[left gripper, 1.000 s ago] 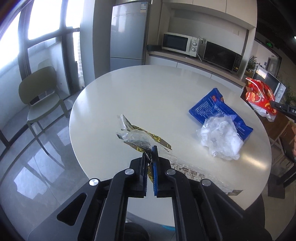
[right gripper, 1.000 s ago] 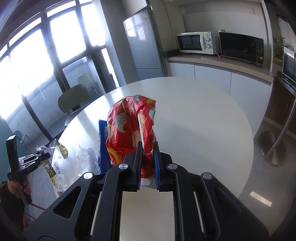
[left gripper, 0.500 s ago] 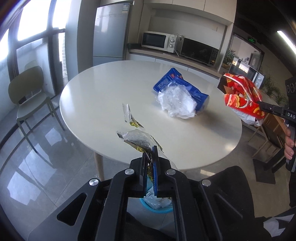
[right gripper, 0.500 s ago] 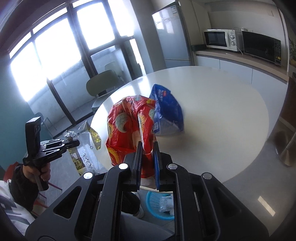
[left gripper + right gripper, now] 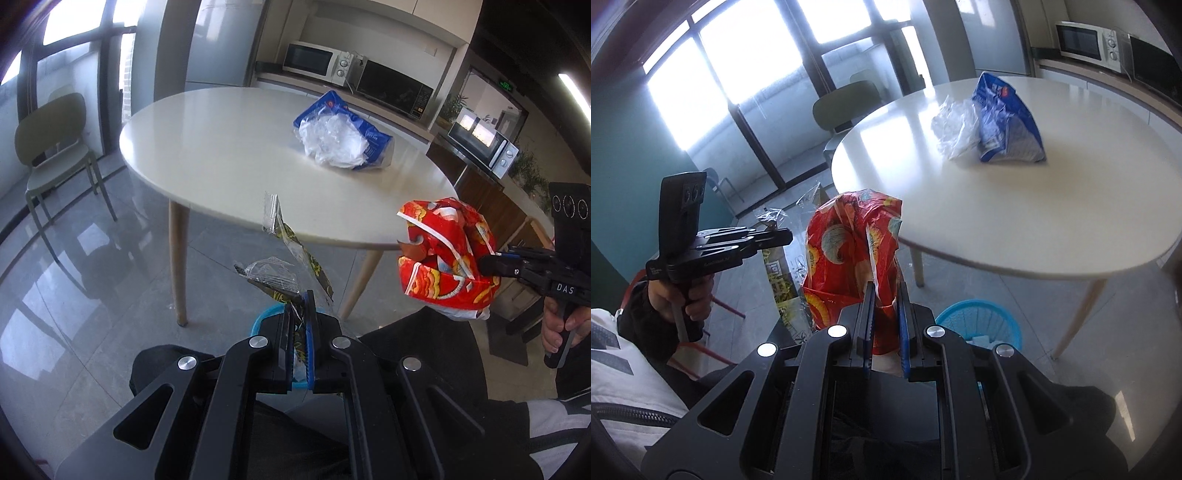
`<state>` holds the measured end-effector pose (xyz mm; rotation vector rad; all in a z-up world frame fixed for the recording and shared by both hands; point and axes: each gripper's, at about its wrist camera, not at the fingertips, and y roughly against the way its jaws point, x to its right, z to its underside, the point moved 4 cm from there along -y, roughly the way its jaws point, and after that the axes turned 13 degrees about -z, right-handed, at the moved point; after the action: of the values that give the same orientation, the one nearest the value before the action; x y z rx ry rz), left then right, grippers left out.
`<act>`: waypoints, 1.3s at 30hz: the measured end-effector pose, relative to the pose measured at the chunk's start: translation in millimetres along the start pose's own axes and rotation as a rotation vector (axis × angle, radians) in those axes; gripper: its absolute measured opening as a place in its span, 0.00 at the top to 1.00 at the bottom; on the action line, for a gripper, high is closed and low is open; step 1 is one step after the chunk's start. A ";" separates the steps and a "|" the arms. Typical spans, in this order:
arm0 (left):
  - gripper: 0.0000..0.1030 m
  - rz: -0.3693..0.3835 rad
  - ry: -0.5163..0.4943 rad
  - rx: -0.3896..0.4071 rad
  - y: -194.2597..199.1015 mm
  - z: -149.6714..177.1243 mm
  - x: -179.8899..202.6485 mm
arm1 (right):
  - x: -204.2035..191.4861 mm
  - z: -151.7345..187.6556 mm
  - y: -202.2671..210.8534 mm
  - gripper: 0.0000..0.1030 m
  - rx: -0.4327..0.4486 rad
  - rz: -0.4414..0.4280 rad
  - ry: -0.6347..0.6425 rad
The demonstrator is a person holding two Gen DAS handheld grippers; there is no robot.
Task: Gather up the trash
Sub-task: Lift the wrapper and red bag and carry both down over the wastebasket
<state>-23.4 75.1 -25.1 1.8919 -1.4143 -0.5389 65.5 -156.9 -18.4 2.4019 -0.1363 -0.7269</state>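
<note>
Left gripper (image 5: pixel 300 295): fingers pressed together, pinching a clear wrapper with yellow-and-black print (image 5: pixel 284 266). The wrapper hangs in the air off the near edge of the round white table (image 5: pixel 229 155), above the grey floor. A hand (image 5: pixel 683 299) grips this tool's handle in the right wrist view.

Right gripper (image 5: pixel 884 291): fingers nearly together, clamped on a crumpled red printed bag (image 5: pixel 849 254). The bag is held clear of the table, beyond its near edge. In the left wrist view the same bag (image 5: pixel 447 254) sits at the gripper's tip, beside the table's near right edge.

On the table, toward its far right edge: a blue snack bag (image 5: pixel 369 133) with a wad of clear plastic (image 5: pixel 332 144) lying against it, touching.

On the floor below the near edge of the table: a blue plastic basket (image 5: pixel 979 321), with what appears to be pale waste inside; contents are largely hidden. A green chair (image 5: pixel 51 147) stands well apart from the table on the left.
</note>
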 end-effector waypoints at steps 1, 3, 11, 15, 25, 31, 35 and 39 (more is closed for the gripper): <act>0.96 0.000 0.001 -0.012 -3.5 4.0 -0.1 | 1.7 4.7 -5.8 0.90 -0.012 -0.007 -0.011; 0.96 -0.006 0.002 -0.035 -11.4 11.4 -0.6 | 7.3 15.7 -17.3 0.90 -0.037 -0.019 -0.041; 0.96 -0.008 -0.022 -0.142 -64.6 35.9 8.6 | 53.6 55.6 -67.0 0.90 -0.128 -0.015 -0.176; 0.96 -0.019 -0.021 -0.211 -106.7 43.1 12.5 | 94.6 74.7 -88.9 0.90 -0.168 0.018 -0.277; 0.96 -0.024 0.020 -0.364 -216.3 52.8 24.0 | 215.8 110.2 -139.1 0.90 -0.220 0.133 -0.546; 0.96 -0.029 0.005 -0.449 -271.5 62.3 35.6 | 260.8 124.1 -168.5 0.90 -0.259 0.178 -0.646; 0.96 -0.015 0.002 -0.493 -304.1 67.5 40.8 | 285.7 138.5 -186.2 0.90 -0.286 0.194 -0.751; 0.95 0.006 -0.022 -0.503 -327.2 72.9 47.5 | 304.7 142.3 -203.2 0.90 -0.287 0.198 -0.791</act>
<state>154.9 60.1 -312.5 1.4802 -1.1607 -0.8275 231.2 -150.0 -374.6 1.6894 -0.5382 -1.4473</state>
